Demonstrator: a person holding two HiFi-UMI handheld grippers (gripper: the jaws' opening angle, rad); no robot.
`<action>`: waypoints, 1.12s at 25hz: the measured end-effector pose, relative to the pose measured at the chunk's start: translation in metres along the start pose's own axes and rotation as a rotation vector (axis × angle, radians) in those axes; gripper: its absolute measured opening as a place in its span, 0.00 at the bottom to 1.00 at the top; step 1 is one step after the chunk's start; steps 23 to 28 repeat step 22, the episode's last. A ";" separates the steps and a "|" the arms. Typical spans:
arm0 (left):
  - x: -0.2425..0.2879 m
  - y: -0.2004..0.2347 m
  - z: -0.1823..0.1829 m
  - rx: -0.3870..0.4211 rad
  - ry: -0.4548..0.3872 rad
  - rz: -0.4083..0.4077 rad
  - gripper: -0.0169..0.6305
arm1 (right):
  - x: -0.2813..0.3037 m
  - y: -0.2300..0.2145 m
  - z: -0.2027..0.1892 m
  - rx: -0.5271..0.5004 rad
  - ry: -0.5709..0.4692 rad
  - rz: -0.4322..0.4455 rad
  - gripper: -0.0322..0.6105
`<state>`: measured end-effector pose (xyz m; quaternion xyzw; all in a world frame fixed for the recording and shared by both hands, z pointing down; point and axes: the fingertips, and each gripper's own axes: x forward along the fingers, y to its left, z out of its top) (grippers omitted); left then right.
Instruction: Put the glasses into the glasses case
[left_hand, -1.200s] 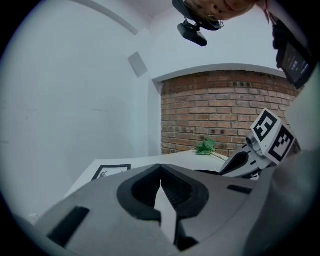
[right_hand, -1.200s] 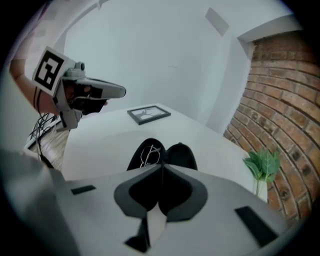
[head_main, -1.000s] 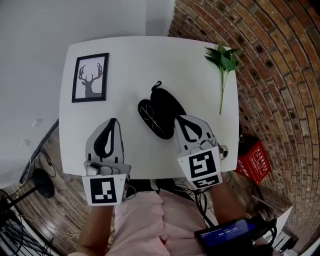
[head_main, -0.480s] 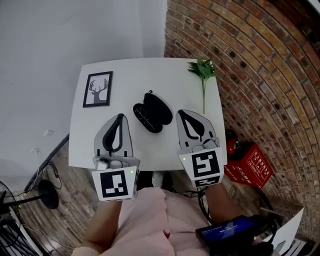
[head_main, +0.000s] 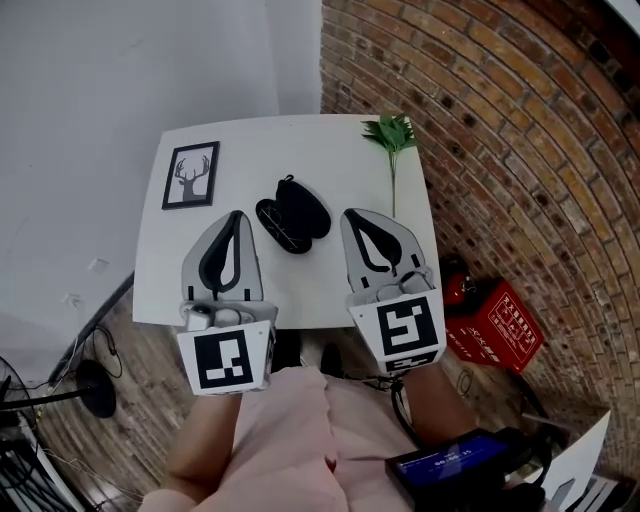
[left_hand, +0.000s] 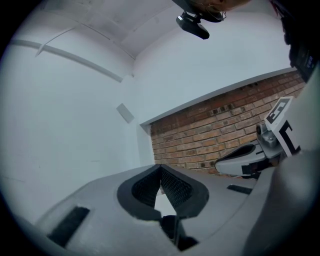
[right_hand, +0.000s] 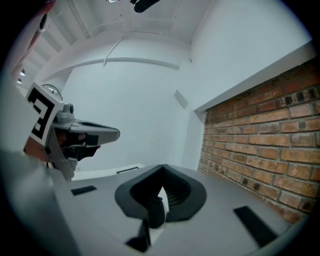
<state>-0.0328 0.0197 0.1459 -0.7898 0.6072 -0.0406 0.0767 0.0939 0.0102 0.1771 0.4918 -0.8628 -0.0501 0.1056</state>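
Your left hand-held gripper and right hand-held gripper were both closed up, holding nothing. The glasses seemed to lie in the open glasses case, just beyond them on the surface. They looked light and easy to break, so the frame was the best place to grab.

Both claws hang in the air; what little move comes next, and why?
Probably lower the right gripper to the black oval glasses case and fold it shut. It lies open on the white table, glasses seemingly inside. Right and left gripper are shut and empty.
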 end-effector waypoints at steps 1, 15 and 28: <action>0.000 -0.001 0.001 0.001 -0.003 0.000 0.03 | -0.001 0.000 0.002 0.001 -0.001 0.001 0.06; 0.009 0.002 -0.005 -0.007 0.005 0.006 0.03 | 0.008 0.001 0.002 0.002 -0.002 0.019 0.06; 0.018 0.009 -0.009 -0.014 0.009 0.003 0.03 | 0.021 0.003 0.002 0.002 0.002 0.029 0.06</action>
